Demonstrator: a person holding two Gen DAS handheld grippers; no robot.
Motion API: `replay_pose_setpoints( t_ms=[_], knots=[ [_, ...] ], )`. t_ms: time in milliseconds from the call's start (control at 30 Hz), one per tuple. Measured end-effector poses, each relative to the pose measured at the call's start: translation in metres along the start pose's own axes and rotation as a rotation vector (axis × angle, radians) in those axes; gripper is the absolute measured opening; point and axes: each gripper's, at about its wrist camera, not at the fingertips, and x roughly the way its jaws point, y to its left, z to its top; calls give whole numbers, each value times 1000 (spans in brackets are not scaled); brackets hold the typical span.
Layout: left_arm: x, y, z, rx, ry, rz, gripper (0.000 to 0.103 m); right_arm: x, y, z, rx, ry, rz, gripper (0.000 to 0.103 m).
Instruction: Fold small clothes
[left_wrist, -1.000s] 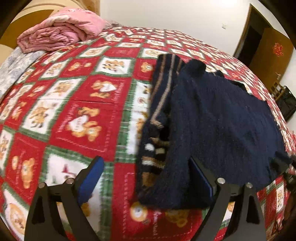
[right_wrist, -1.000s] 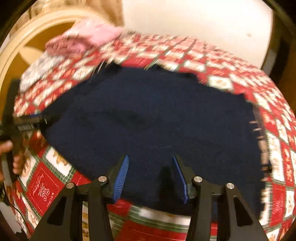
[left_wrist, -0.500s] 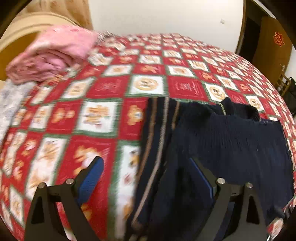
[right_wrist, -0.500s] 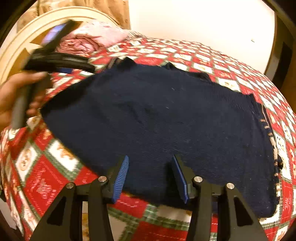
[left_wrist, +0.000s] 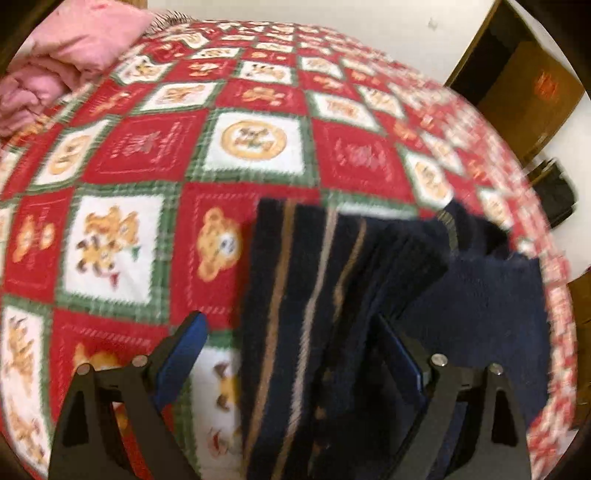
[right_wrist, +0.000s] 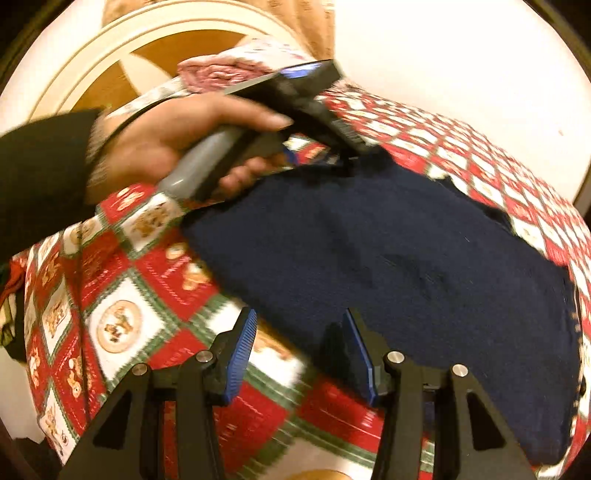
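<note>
Since a moment ago the left claw (left_wrist: 291, 356) has carried the striped sleeve (left_wrist: 306, 295) up across the navy sweater (right_wrist: 388, 258), which lies on the bed (right_wrist: 122, 325); its jaws look spread, grip uncertain. The right claw (right_wrist: 299, 350) hovers open at the hem just ahead. Sleeve fold underway; next, lay it flat.

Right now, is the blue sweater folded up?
Partly: the sweater's striped side is flipped onto its body; the rest lies spread flat.

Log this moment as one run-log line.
task: fold small clothes | left gripper: jaws open over striped sleeve | right gripper: jaws open at navy sweater edge | sweater flat on bedspread
</note>
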Motion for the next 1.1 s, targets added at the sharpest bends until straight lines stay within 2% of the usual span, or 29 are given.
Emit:
replay_pose_setpoints(
  t_ms=[67, 100, 200, 267, 300, 333, 400, 433, 833, 1100],
  knots=[
    [3, 0, 4, -14, 29, -89, 93, 2, 10, 1, -30, -3, -14, 50],
    [4, -2, 5, -9, 31, -100, 93, 4, 12, 0, -37, 1, -18, 50],
    [11, -11, 5, 43, 54, -68, 92, 10, 15, -3, -46, 25, -13, 50],
    [13, -18, 2, 96, 45, -19, 83, 12, 18, -5, -52, 26, -22, 50],
    [12, -18, 3, 109, 42, -11, 75, 11, 19, -5, -55, 24, -27, 50],
    [11, -18, 3, 118, 35, -20, 56, 10, 21, -3, -60, 18, -33, 50],
    [8, -16, 4, 115, 42, -78, 36, 7, 23, -2, -61, 4, -27, 50],
    [7, -14, 5, 109, 44, -96, 30, 7, 25, 0, -63, -2, -24, 50],
    [12, -9, 10, 160, 79, -145, 28, 31, 80, 33, -208, -29, -89, 50],
    [12, -2, 7, 146, 67, -188, 28, 65, 101, 48, -254, -1, -193, 50]
  ],
)
